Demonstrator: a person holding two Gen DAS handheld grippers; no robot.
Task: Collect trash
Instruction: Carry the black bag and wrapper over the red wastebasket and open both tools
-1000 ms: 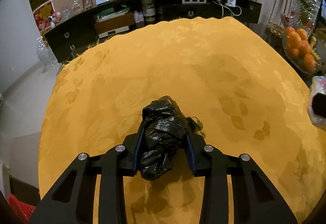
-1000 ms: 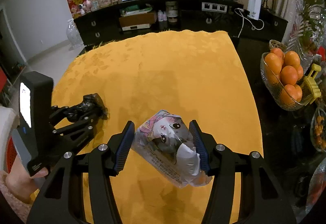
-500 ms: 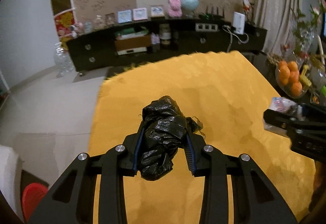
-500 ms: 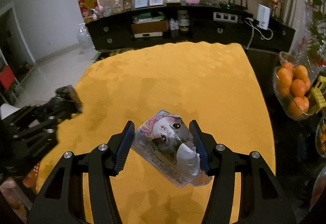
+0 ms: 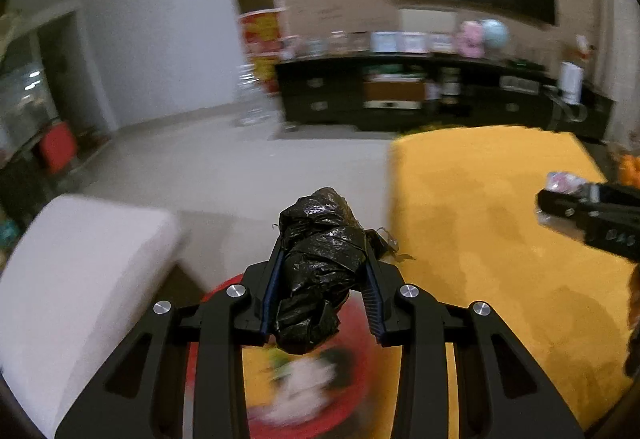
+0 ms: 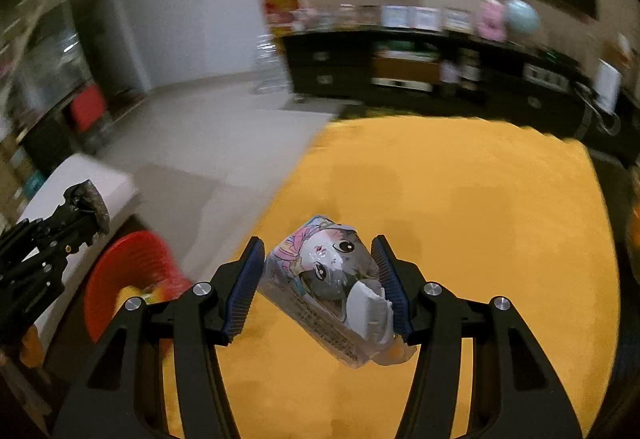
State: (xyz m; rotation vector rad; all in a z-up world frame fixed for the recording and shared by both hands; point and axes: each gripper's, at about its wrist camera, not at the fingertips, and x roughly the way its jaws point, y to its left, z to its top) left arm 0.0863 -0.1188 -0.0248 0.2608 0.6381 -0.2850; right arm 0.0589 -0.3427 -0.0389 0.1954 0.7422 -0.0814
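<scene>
The left gripper (image 5: 322,279) pinches a crumpled black plastic bag (image 5: 320,263) between its pads, the wad jutting past the fingertips. Just below it sits a red bin (image 6: 128,271). The right gripper (image 6: 320,283) clamps a cartoon-cat wrapper (image 6: 332,279), tilted, over the yellow tablecloth (image 6: 480,219).

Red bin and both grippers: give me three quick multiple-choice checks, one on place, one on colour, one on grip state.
1. Where is the red bin?
A. On the yellow table
B. On the floor beside the yellow table
C. On the dark cabinet

2. What colour is the crumpled bag?
A. Black
B. White
C. Green

3. The right gripper is:
A. Open, empty
B. Shut, empty
C. Shut on the cartoon-cat wrapper

Answers: B, it stands below the table's edge; A, glossy black plastic in the left gripper; C, both pads press its sides.
</scene>
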